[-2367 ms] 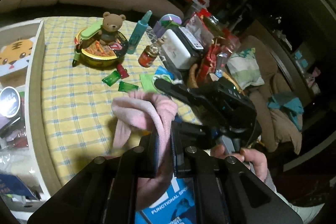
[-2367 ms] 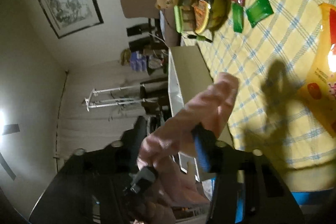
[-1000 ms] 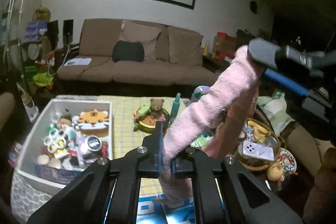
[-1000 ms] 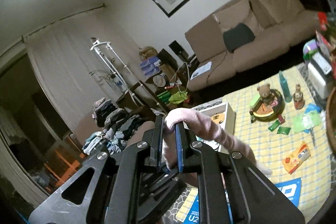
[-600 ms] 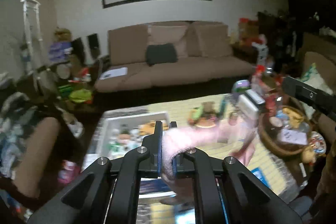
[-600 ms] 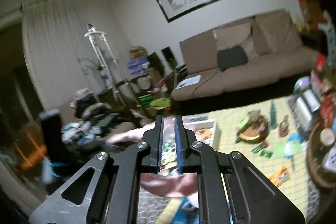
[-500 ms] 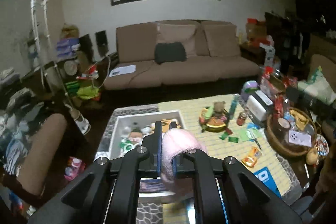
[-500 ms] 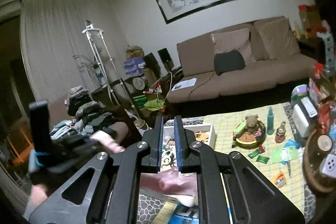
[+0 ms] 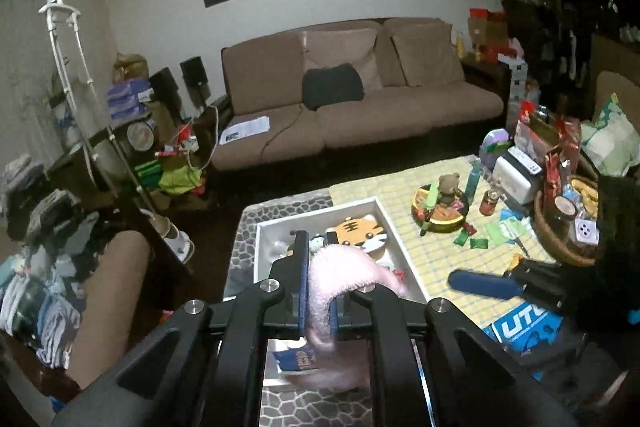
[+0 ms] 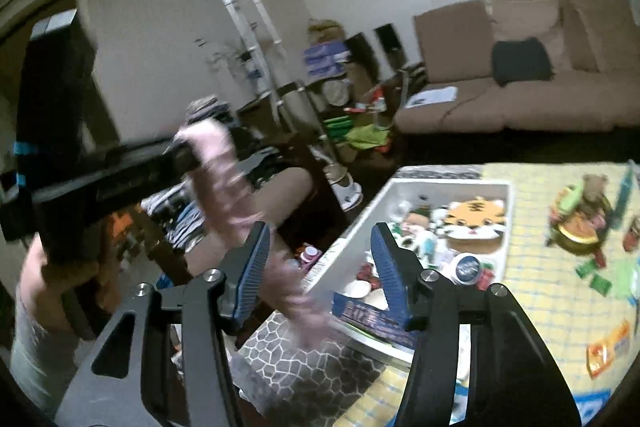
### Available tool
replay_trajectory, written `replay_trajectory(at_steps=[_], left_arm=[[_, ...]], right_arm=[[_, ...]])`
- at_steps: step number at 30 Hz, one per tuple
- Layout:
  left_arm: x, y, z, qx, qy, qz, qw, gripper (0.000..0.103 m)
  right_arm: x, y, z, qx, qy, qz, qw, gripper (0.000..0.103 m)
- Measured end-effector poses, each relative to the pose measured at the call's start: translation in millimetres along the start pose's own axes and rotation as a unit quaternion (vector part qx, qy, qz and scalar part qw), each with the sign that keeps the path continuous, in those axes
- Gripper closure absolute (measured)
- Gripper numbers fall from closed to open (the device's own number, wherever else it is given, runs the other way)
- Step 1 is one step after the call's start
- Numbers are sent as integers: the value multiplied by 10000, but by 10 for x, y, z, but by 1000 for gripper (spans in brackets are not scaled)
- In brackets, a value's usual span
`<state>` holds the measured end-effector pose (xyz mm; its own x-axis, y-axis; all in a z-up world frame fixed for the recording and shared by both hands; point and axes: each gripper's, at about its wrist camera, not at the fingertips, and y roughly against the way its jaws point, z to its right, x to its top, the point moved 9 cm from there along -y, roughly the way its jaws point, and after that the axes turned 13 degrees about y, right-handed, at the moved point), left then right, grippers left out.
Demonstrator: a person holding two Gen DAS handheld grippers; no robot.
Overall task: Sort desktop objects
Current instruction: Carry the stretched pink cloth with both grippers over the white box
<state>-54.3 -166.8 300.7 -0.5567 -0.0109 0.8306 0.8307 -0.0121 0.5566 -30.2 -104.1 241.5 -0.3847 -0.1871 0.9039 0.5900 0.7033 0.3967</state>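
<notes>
My left gripper (image 9: pixel 318 291) is shut on a pink fluffy cloth (image 9: pixel 344 277), held high above the near end of the table; the cloth hangs down below the fingers. In the right wrist view the cloth (image 10: pixel 224 179) dangles blurred from the left gripper (image 10: pixel 180 151) at the left. My right gripper (image 10: pixel 320 267) is open and empty, to the right of the cloth; it also shows in the left wrist view (image 9: pixel 488 285). A white storage box (image 9: pixel 404 255) with a tiger toy (image 9: pixel 358 233) and several small items sits below on the table.
On the yellow checked tablecloth (image 9: pixel 436 259) lie a round tin with a teddy bear (image 9: pixel 442 205), a teal bottle (image 9: pixel 474 175), green packets (image 9: pixel 476 241) and a wicker basket (image 9: pixel 560 227). A brown sofa (image 9: pixel 360 103) stands behind. Clothes piles (image 9: pixel 36 267) lie at the left.
My right gripper has opened and let go of the pink cloth, which now hangs from the left gripper alone. Both grippers have stayed high above the table's near end.
</notes>
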Motion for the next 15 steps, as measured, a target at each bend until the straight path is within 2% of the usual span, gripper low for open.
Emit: replay_trajectory(at_steps=[3,6,8,9,11,15], left_arm=[[19,-21,18,-100,-24,19,9999,96],[16,2,57,-183,-187,82,9996,95],[8,-11,69,-227,-210,44,9995,95],[4,-20,65,-248,-186,29,9995,95],[19,-1,25,-330,-117,53,9994,95],[104,150,-43,-618,141,223,9977,95]], right_arm=[[-37,-66,-121,-172,257,174,9994,48],[-99,-268,-79,-568,385,3,9976,48],[-115,-382,-58,-402,254,6,9989,65],[-129,-458,-40,-278,167,-50,9995,82],[-197,-605,16,-95,-75,-188,9998,84],[-417,-947,281,-292,-424,-563,9971,81]])
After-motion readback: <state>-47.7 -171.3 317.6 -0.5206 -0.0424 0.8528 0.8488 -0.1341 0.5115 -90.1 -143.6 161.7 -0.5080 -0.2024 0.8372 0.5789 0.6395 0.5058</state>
